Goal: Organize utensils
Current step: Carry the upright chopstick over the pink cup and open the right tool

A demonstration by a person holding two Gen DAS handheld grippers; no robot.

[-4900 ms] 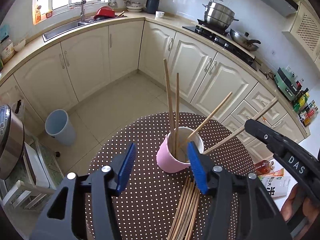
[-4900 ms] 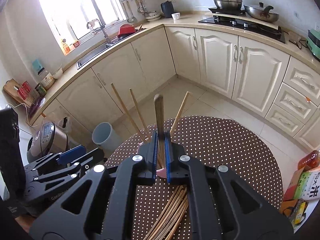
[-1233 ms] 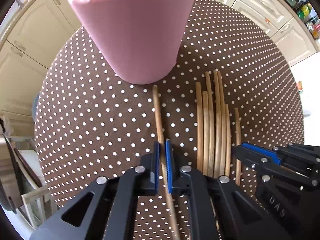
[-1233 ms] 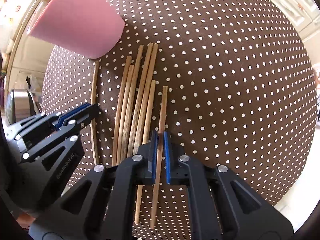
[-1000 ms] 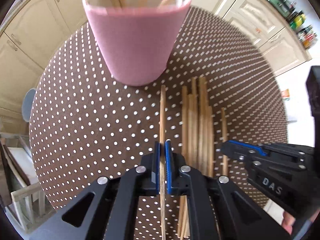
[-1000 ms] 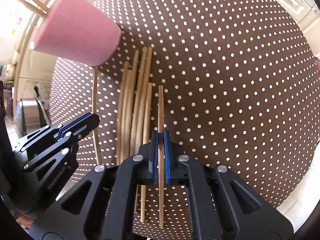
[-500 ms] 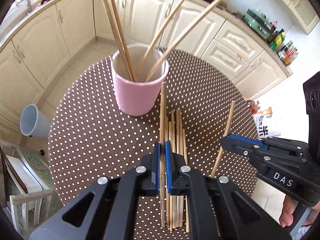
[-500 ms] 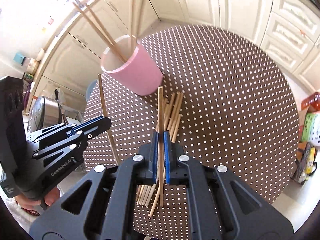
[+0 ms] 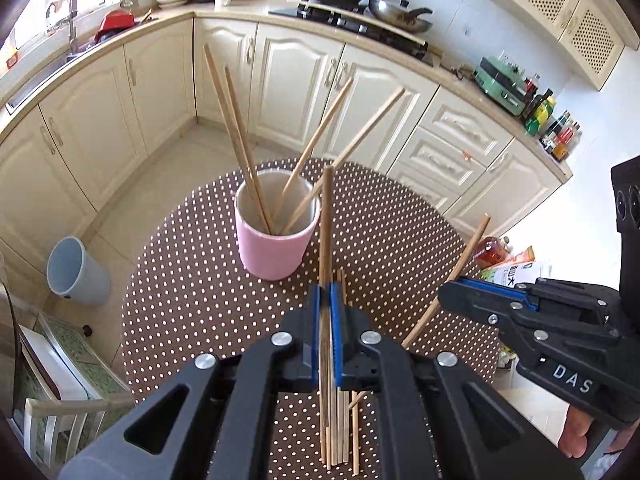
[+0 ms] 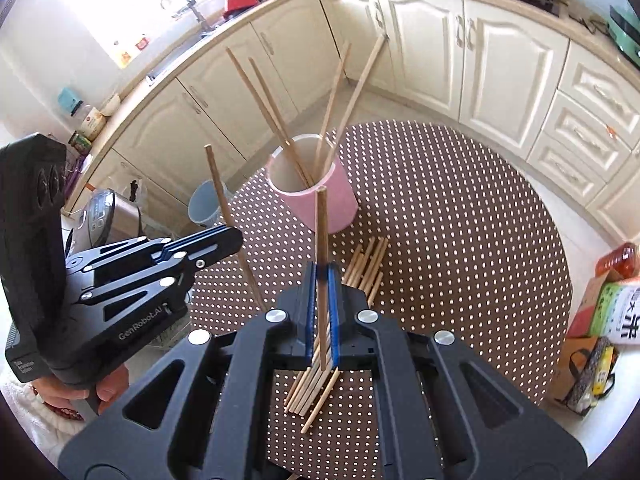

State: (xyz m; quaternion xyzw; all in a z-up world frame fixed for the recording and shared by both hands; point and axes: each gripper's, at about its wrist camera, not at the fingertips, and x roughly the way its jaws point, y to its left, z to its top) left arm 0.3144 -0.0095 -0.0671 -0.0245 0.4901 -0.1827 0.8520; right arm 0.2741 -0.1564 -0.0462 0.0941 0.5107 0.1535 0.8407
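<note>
A pink cup (image 9: pixel 276 246) stands on the round brown dotted table (image 9: pixel 192 292) with several wooden chopsticks leaning in it; it also shows in the right wrist view (image 10: pixel 324 200). My left gripper (image 9: pixel 325 300) is shut on a chopstick (image 9: pixel 326 220) raised above the table, its tip close to the cup's rim. My right gripper (image 10: pixel 321 280) is shut on another chopstick (image 10: pixel 321 224), also raised near the cup. A pile of loose chopsticks (image 9: pixel 340 420) lies on the table under both grippers, also seen in the right wrist view (image 10: pixel 360 268).
Cream kitchen cabinets (image 9: pixel 288 80) curve around behind the table. A blue-grey bin (image 9: pixel 76 272) stands on the floor at the left. A bottle and boxes (image 10: pixel 612 304) sit on the floor at the right of the table.
Both grippers have lifted their chopsticks off the table and risen higher, tilting up to face the cup. The cup now sits farther below and ahead.
</note>
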